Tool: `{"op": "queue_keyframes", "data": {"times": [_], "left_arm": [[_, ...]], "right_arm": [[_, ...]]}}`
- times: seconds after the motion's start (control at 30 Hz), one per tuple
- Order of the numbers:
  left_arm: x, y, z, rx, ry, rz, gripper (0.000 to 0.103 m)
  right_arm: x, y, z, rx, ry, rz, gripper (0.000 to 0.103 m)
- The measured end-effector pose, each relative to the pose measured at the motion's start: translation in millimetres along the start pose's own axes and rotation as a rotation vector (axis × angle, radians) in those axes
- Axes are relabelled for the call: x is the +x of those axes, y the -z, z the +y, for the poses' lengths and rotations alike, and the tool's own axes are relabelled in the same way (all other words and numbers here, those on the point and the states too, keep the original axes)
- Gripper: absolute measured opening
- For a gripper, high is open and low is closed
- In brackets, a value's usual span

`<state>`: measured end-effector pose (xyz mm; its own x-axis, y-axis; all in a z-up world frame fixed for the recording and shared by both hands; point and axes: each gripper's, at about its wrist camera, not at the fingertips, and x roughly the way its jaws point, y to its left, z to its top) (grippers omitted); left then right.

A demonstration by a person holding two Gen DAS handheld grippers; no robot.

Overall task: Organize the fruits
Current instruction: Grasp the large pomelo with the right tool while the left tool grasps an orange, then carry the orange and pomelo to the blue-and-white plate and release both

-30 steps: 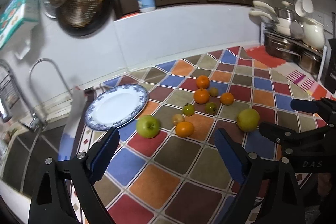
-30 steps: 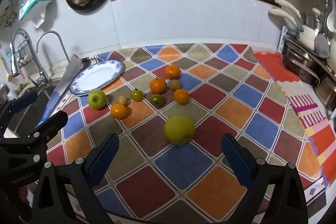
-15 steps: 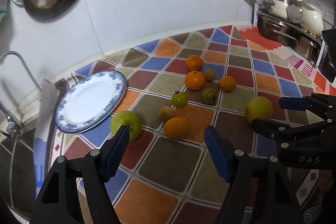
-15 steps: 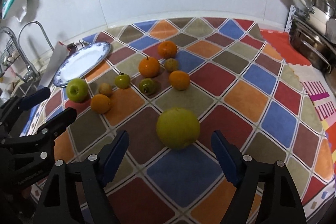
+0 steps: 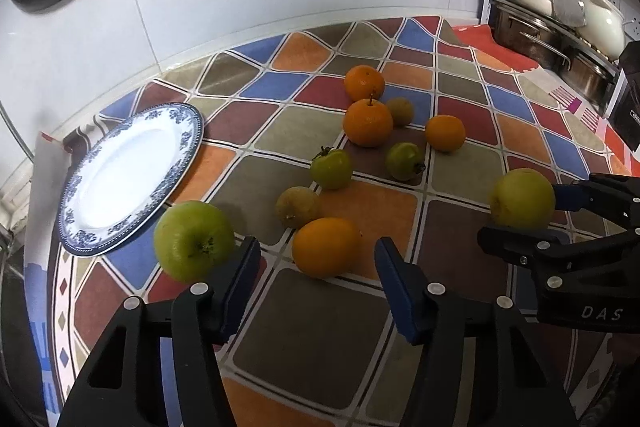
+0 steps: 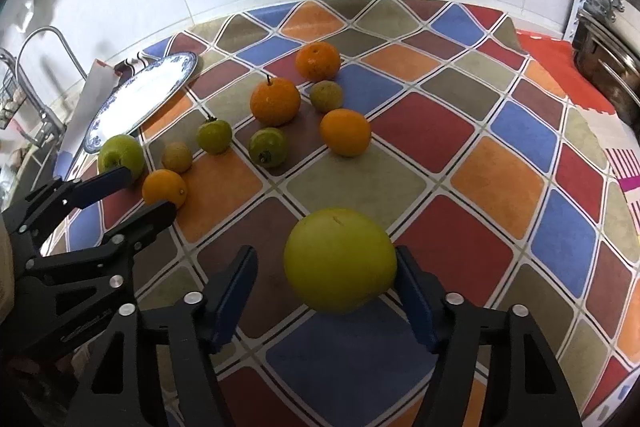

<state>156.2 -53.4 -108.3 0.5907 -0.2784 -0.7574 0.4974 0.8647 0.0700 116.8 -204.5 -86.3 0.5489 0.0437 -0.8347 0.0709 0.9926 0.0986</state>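
Only the right wrist view shows open fingers (image 6: 416, 303) straddling the yellow-green fruit (image 6: 340, 259).

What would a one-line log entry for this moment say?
left gripper: closing around round orange fruit, not gripped | right gripper: closing around big yellow-green fruit | blue-rimmed white plate: bare

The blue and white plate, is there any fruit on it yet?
Empty. The plate shows only its bare white middle, and the green apple sits on the mat just beside its rim, like all the other fruit.
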Motion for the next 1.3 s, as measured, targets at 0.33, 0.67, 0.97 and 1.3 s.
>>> {"op": "queue_keyframes", "data": {"times": [0.33, 0.67, 0.97, 1.3], "left_arm": [[12.0, -3.1, -1.2, -0.004, 0.032, 0.025, 0.039], [-4.1, -3.9, 1.0, -0.027, 0.023, -0.004, 0.038], [-36.5, -1.5, 2.1, -0.056, -0.003, -0.066, 0.038], [-76.3, 7.3, 13.2, -0.115, -0.041, -0.119, 0.038]], "right_arm": [[3.7, -4.9, -1.3, -0.005, 0.003, -0.004, 0.053], [0.2, -4.4, 0.9, -0.012, -0.028, -0.011, 0.052], [-24.8, -4.6, 12.9, -0.060, -0.047, -0.081, 0.052], [-55.9, -3.3, 35.6, -0.123, -0.095, -0.163, 0.052]]}}
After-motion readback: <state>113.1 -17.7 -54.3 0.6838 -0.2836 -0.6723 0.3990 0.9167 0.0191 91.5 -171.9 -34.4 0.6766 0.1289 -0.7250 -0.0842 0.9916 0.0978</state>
